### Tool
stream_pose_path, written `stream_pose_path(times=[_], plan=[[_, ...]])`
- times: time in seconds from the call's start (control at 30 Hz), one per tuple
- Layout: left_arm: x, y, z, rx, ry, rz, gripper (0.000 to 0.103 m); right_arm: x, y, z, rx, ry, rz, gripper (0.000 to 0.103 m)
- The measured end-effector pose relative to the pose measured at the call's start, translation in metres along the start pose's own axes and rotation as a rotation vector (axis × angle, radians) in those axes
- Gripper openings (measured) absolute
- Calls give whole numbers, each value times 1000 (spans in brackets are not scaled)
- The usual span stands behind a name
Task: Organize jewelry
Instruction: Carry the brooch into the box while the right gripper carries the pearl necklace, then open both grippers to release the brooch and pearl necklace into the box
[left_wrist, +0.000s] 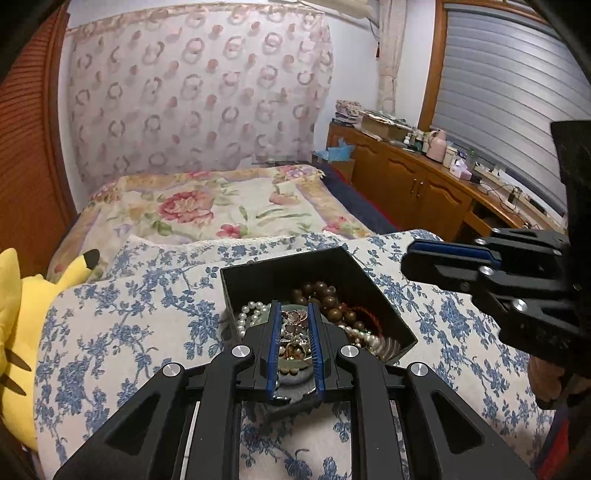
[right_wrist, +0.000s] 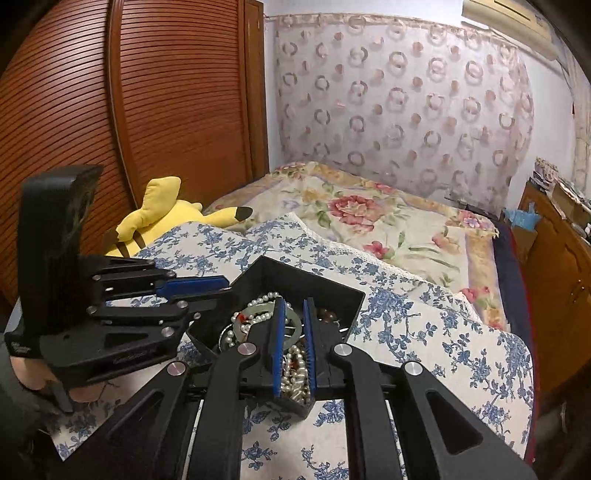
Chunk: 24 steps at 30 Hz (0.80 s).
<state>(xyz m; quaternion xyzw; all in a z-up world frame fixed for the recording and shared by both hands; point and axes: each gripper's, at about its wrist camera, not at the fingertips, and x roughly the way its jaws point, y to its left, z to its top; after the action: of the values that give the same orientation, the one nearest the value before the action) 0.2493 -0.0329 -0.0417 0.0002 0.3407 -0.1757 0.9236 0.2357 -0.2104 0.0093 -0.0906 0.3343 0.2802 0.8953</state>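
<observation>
Grippers L (left_wrist: 293, 314) & R (right_wrist: 293, 308), jaws near-closed, above jewelry box (left_wrist: 369, 273)

Open-topped box (left_wrist: 369, 295), jewelry-crowded inside

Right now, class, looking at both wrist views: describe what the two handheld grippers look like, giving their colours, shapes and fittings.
Both are alike. The left gripper and right gripper are matte black, with angular linkage arms that have cut-out slots and round silver pivot pins. Each finger carries a long, narrow blue pad with a ribbed face. A tall black block rises behind each. No cables or sleeves are clear.
</observation>
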Motion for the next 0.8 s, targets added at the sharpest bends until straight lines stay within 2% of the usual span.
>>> stream_pose_path(times=[0.37,0.4,0.43,0.5,0.6,0.7,0.77,0.8], plan=[[13,-4,11,7,3,1,14,-10,-8,-15,14,-3,-7,12],[15,-4,13,4,0,8,17,-10,-9,-16,20,-2,-5,12],[15,-3,13,-2,0,11,28,-10,-9,-18,23,-1,-2,12],[15,-1,14,-18,-7,15,41,-10,-10,-22,28,1,-4,12],[10,2,12,-26,-15,35,48,-12,-11,-28,43,2,-9,12],[-3,2,5,-34,-40,70,71,-20,-10,-35,71,-15,-15,13],[-14,1,1,-32,-63,95,81,-27,-9,-39,89,-30,-25,31],[-22,-1,-2,-30,-77,112,87,-30,-8,-40,93,-38,-26,35]])
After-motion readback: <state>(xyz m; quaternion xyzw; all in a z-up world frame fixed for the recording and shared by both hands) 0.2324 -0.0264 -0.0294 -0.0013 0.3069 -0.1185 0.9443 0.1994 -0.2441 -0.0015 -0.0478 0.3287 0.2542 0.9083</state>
